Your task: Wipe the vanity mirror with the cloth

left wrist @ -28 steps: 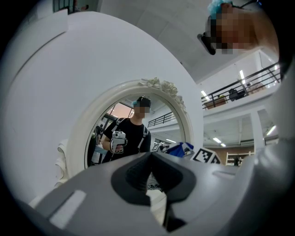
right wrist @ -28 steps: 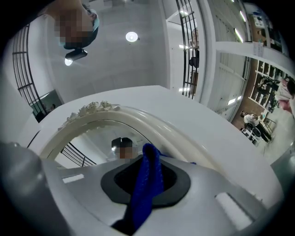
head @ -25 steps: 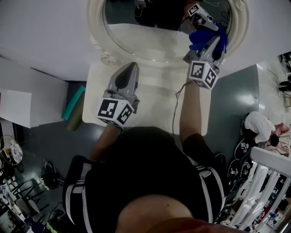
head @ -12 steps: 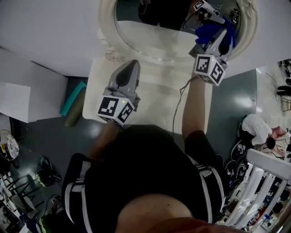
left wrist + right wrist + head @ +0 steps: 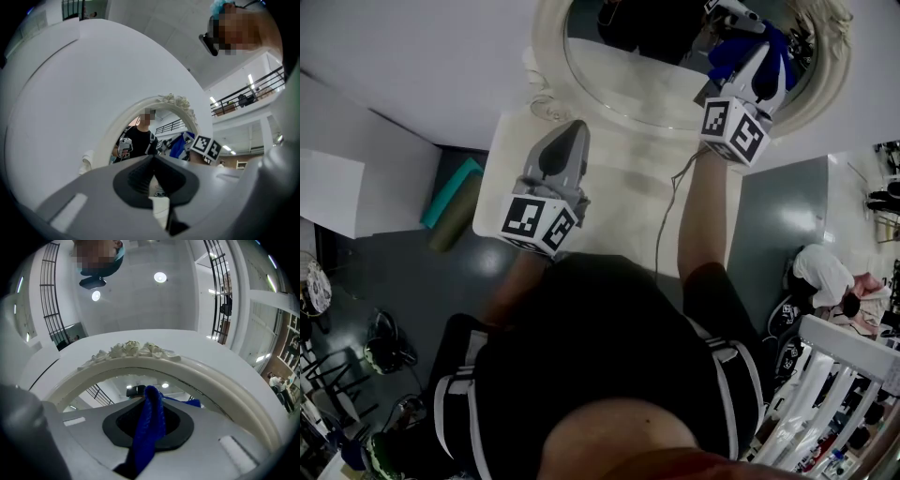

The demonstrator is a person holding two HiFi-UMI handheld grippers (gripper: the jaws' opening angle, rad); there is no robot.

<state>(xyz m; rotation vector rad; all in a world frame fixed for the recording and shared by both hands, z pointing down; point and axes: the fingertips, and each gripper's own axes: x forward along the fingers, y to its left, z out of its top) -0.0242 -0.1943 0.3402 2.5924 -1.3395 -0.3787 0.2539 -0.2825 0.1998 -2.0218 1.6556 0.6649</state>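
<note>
The oval vanity mirror (image 5: pixel 675 84) in its cream carved frame (image 5: pixel 546 56) stands at the back of a white table (image 5: pixel 619 202). My right gripper (image 5: pixel 761 58) is shut on a blue cloth (image 5: pixel 780 54) and holds it against the right part of the glass. In the right gripper view the cloth (image 5: pixel 149 423) hangs pinched between the jaws, just under the frame's flower crest (image 5: pixel 133 350). My left gripper (image 5: pixel 574 127) hovers shut over the table in front of the mirror's lower left, holding nothing. The left gripper view shows the mirror (image 5: pixel 150 136) and the cloth (image 5: pixel 179 144).
A small ornament (image 5: pixel 542 108) sits at the frame's lower left. A cable (image 5: pixel 661 225) runs across the table. A teal roll (image 5: pixel 452 197) lies on the dark floor to the left. A person (image 5: pixel 825 277) crouches at the right near white racks (image 5: pixel 834 394).
My right gripper has carried the blue cloth a little higher up the mirror's right side. The left gripper has stayed where it was, while the head view shifted slightly.
</note>
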